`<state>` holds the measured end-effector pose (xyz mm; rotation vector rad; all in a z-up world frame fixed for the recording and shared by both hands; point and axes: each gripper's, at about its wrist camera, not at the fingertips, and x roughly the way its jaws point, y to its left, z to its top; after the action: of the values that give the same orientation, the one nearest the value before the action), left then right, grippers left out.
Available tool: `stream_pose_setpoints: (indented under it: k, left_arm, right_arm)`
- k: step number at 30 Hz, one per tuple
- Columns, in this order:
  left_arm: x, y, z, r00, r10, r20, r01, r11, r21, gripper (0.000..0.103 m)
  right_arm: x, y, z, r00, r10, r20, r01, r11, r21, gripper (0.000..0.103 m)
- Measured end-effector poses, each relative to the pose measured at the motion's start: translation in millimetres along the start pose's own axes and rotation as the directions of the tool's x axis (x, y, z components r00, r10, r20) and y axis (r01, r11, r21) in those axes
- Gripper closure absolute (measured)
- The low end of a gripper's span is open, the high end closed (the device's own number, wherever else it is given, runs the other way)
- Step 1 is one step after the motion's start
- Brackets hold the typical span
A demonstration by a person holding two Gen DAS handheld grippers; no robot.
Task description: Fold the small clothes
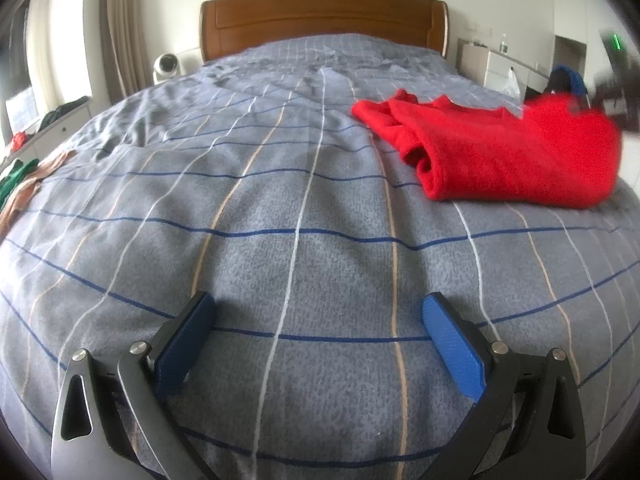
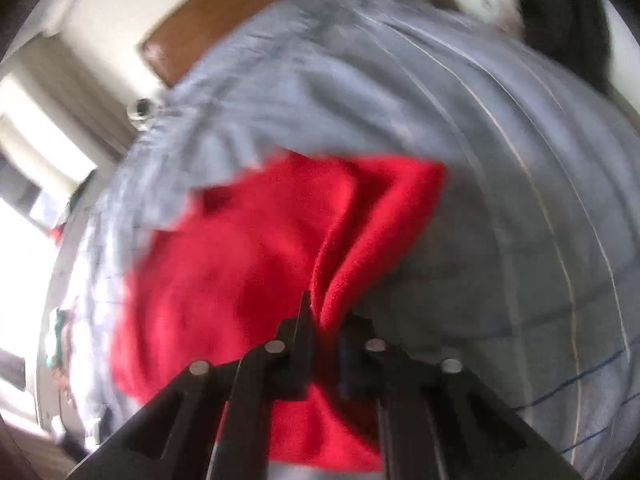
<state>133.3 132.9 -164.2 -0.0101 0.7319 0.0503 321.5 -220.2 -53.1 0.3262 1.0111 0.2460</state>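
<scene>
Looking across the bed [image 1: 304,208], we see its grey checked cover bearing the red garment [image 1: 500,152] at the far right, well apart from our left hand-held gripper [image 1: 318,328], whose jaws gape empty. Our right hand-held gripper [image 2: 326,320], tilted downward, has pinched a fold of that red garment [image 2: 240,264]. A wooden headboard [image 1: 320,16] stands behind.

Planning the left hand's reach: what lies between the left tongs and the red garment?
Only bare checked bedspread between the open left tongs and red garment, per the left wrist view.
</scene>
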Motion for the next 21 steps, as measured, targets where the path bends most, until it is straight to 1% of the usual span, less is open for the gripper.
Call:
stream_pose_setpoints:
  k: [1, 3, 5, 8, 10, 11, 12, 13, 14, 15, 16, 17, 18, 19, 20, 21]
  left_arm:
    - [0.3, -0.3, 0.5, 1.000, 0.001, -0.001, -0.001, 1.000, -0.001, 0.000]
    - [0.1, -0.3, 0.9, 1.000, 0.000, -0.001, 0.000, 1.000, -0.002, 0.000]
    - [-0.2, -0.1, 0.9, 1.000, -0.001, 0.001, 0.001, 1.000, -0.002, 0.000]
    - [-0.7, -0.4, 0.5, 1.000, -0.001, 0.004, 0.001, 1.000, -0.002, 0.000]
    - [-1.0, -0.8, -0.1, 1.000, 0.000, 0.005, 0.000, 1.000, -0.002, 0.000]
    - [-0.8, -0.3, 0.2, 1.000, 0.000, 0.004, 0.000, 1.000, -0.002, 0.000]
    - [-0.9, -1.0, -0.4, 1.000, 0.000, 0.004, 0.000, 1.000, -0.002, 0.000]
    - [-0.9, -1.0, -0.4, 1.000, 0.000, 0.004, 0.000, 1.000, -0.002, 0.000]
    - [-0.9, -0.8, -0.3, 1.000, 0.000, 0.004, 0.000, 1.000, -0.002, 0.000]
    - [-0.9, -1.0, -0.4, 1.000, 0.000, 0.004, 0.000, 1.000, -0.002, 0.000]
    - [-0.9, -1.0, -0.4, 1.000, 0.000, 0.004, 0.000, 1.000, -0.001, 0.000]
    - [-0.9, -0.9, -0.3, 1.000, 0.000, 0.004, 0.000, 1.000, -0.001, 0.000]
    - [-1.1, -1.2, -0.7, 1.000, 0.001, 0.004, -0.001, 1.000, -0.001, 0.000]
    - [-1.0, -1.3, -0.7, 1.000, 0.002, 0.003, -0.002, 1.000, 0.000, 0.000]
    - [-0.7, -1.2, -0.5, 1.000, 0.003, 0.001, -0.003, 1.000, 0.001, 0.000]
    - [-0.7, -1.4, -0.5, 1.000, 0.004, 0.000, -0.004, 1.000, 0.002, 0.000]
  right_arm:
    - [-1.6, 29.1, 6.4, 0.999, 0.037, -0.012, -0.038, 0.999, -0.037, 0.093]
    - [4.7, 70.4, 11.8, 0.997, 0.071, -0.043, -0.075, 0.993, -0.095, 0.093]
    - [20.2, 115.4, 8.2, 0.992, 0.094, -0.083, -0.106, 0.982, -0.157, 0.094]
    - [55.5, 163.7, -7.6, 0.987, 0.085, -0.134, -0.114, 0.969, -0.221, 0.093]
    - [81.1, 183.3, -24.4, 0.985, 0.070, -0.160, -0.106, 0.967, -0.231, 0.093]
    - [88.1, 186.5, -31.0, 0.984, 0.066, -0.165, -0.103, 0.967, -0.233, 0.093]
    - [95.1, 188.8, -37.0, 0.981, 0.083, -0.175, -0.122, 0.967, -0.223, 0.086]
    - [105.0, 187.2, -42.1, 0.964, 0.161, -0.212, -0.198, 0.966, -0.166, 0.079]
    - [111.0, 187.1, -43.6, 0.946, 0.212, -0.245, -0.246, 0.962, -0.115, 0.069]
    - [111.6, 182.9, -45.9, 0.928, 0.261, -0.266, -0.286, 0.956, -0.059, 0.050]
    - [104.1, 176.7, -45.0, 0.907, 0.338, -0.252, -0.351, 0.936, -0.005, 0.046]
    - [95.2, 172.8, -42.2, 0.895, 0.378, -0.235, -0.388, 0.922, 0.005, 0.046]
    - [79.5, 166.7, -36.5, 0.890, 0.408, -0.204, -0.417, 0.909, -0.001, 0.046]
    - [68.6, 163.0, -32.6, 0.894, 0.411, -0.179, -0.421, 0.907, -0.015, 0.046]
    - [51.1, 155.9, -26.5, 0.910, 0.393, -0.134, -0.402, 0.914, -0.052, 0.046]
    - [38.9, 150.2, -22.2, 0.930, 0.354, -0.099, -0.362, 0.928, -0.087, 0.046]
